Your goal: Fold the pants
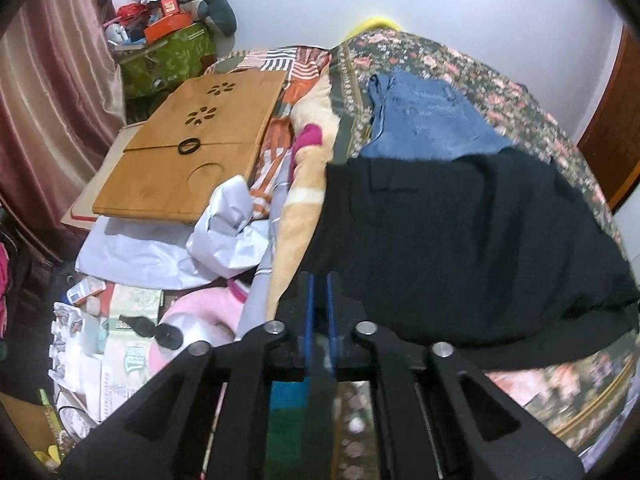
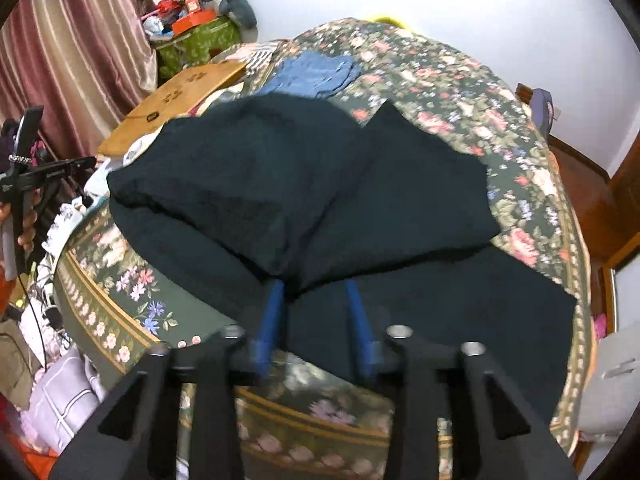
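The black pants (image 2: 304, 188) lie spread on the bed, folded over on themselves so that an upper layer with a rounded edge rests on a wider lower layer, and a pointed flap sticks out toward the far right; the cloth is dark, matt and softly creased, and in the left wrist view a pocket seam shows near its far left corner. The right hand-held gripper (image 2: 316, 292) sits at the near edge of the pants with its two blue fingers (image 2: 275, 300) parted, a fold of black cloth bunched between them but not squeezed, so it stands released. The left hand-held gripper (image 1: 319, 300) is at the near left corner of the pants; its blue fingers (image 1: 309, 304) are almost together with only a thin slit between them, and whether any cloth is caught there cannot be told. In the right wrist view the person's left hand (image 2: 24, 220) shows at the left edge, gripping a black handle. The bed carries a dark green floral bedspread (image 2: 460, 92), and folded blue jeans (image 1: 428, 120) lie just beyond the pants, touching their far edge. To the left lie a wooden lap tray (image 1: 192, 152), crumpled pale sheets (image 1: 224, 236) and loose clutter, with a pink striped curtain (image 1: 52, 92) and a white wall (image 1: 480, 0) behind
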`<state>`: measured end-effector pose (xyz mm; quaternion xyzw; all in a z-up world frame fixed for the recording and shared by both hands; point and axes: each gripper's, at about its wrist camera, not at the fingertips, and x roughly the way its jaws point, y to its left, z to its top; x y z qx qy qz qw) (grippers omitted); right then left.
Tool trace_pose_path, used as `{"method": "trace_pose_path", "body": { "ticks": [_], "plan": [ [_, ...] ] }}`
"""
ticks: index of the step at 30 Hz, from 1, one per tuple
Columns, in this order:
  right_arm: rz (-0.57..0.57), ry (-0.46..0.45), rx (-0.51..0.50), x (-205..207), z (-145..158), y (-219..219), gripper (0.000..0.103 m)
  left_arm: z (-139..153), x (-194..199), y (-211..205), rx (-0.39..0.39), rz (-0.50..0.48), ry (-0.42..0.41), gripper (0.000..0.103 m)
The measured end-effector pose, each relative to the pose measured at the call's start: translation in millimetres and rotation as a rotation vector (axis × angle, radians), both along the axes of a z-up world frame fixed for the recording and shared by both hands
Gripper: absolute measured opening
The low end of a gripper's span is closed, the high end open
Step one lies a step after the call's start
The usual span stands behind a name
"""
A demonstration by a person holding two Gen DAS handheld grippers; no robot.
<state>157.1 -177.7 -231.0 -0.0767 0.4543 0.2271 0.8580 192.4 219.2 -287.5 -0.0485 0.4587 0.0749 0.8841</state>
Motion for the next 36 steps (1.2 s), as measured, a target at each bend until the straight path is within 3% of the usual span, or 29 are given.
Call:
{"method": "trace_pose_path", "body": {
  "ticks": [2, 3, 5, 10, 15, 21, 29, 33, 34, 36],
  "plan": [
    [-0.024, -0.035, 0.011, 4.5, 13.5, -8.4, 0.067, 7.2, 5.5, -7.0, -0.003, -0.006, -0.01, 0.041],
    [-0.034, -0.053, 0.015, 7.4, 19.3, -11.7, 0.069, 12.2, 9.7, -13.2, 0.002, -0.015, -0.024, 0.048],
    [-0.053, -0.088, 0.02, 18.5, 30.7, -15.5, 0.072, 22.2, 18.2, -27.5, 0.017, -0.036, -0.05, 0.072],
    [-0.077, -0.114, 0.051, 58.2, 40.8, -18.6, 0.074, 41.6, 46.5, -64.2, 0.01, -0.099, -0.075, 0.091],
    [-0.07, -0.098, 0.075, 112.5, 29.2, -9.9, 0.074, 49.5, 83.5, -97.0, 0.06, -0.119, -0.092, 0.096],
    [-0.09, -0.048, 0.086, 178.6, 1.4, -5.0, 0.074, 39.2, 123.5, -122.8, 0.066, -0.177, -0.073, 0.097],
    [-0.099, 0.11, 0.133, 247.9, -39.9, 8.0, 0.074, 15.1, 150.5, -140.8, 0.061, -0.24, -0.044, 0.097],
    [-0.089, 0.179, 0.133, 263.8, -59.7, 16.9, 0.06, 6.2, 154.4, -148.4, 0.08, -0.263, -0.036, 0.097],
    [-0.083, 0.195, 0.135, 266.2, -63.8, 17.9, 0.051, 4.6, 155.1, -150.8, 0.086, -0.268, -0.034, 0.097],
    [-0.084, 0.193, 0.142, 266.9, -69.4, 18.5, 0.05, 2.1, 155.9, -155.0, 0.095, -0.277, -0.028, 0.097]
  ]
}}
